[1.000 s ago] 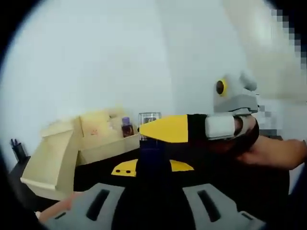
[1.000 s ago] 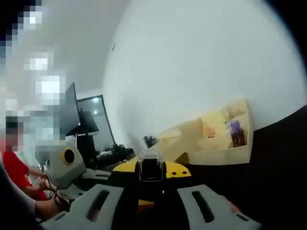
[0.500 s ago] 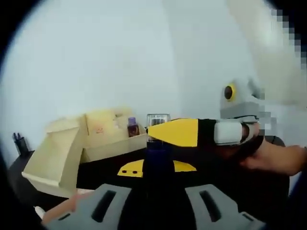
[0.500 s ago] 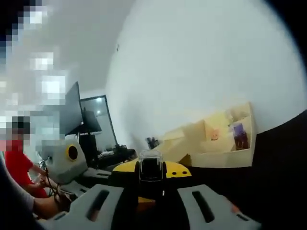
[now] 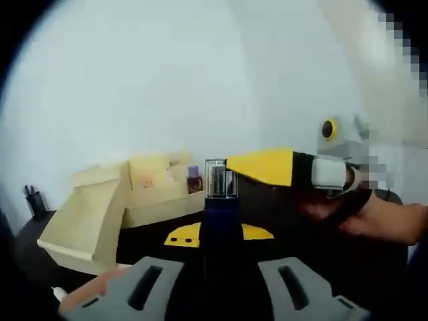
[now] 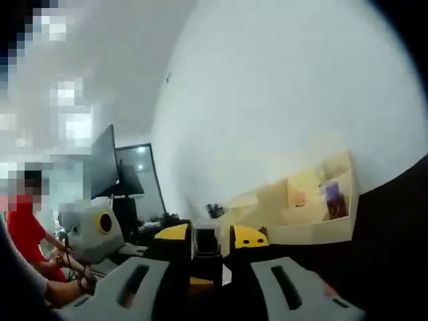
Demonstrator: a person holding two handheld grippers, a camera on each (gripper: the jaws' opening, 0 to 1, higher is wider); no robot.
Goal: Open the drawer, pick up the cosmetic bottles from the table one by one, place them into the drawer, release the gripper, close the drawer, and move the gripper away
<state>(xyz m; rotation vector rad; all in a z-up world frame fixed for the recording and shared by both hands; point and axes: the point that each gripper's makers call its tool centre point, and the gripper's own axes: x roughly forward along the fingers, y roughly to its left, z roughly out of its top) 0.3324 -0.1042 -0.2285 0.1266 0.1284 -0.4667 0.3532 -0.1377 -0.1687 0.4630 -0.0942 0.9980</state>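
gripping bottles point(image 5: 219, 194) point(image 6: 206, 242) in both grippers point(image 5: 217, 234) point(image 6: 207, 257).

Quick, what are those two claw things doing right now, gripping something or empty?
Left gripper: shut on a dark bottle with a clear cap.
Right gripper: shut on another dark bottle with clear cap.

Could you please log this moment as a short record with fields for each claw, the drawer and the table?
left claw: shut on a dark bottle with a clear cap
right claw: shut on a clear-capped bottle
drawer unit: pale wood, drawer open
drawer contents: one small purple bottle standing inside
table: black surface under the drawer unit
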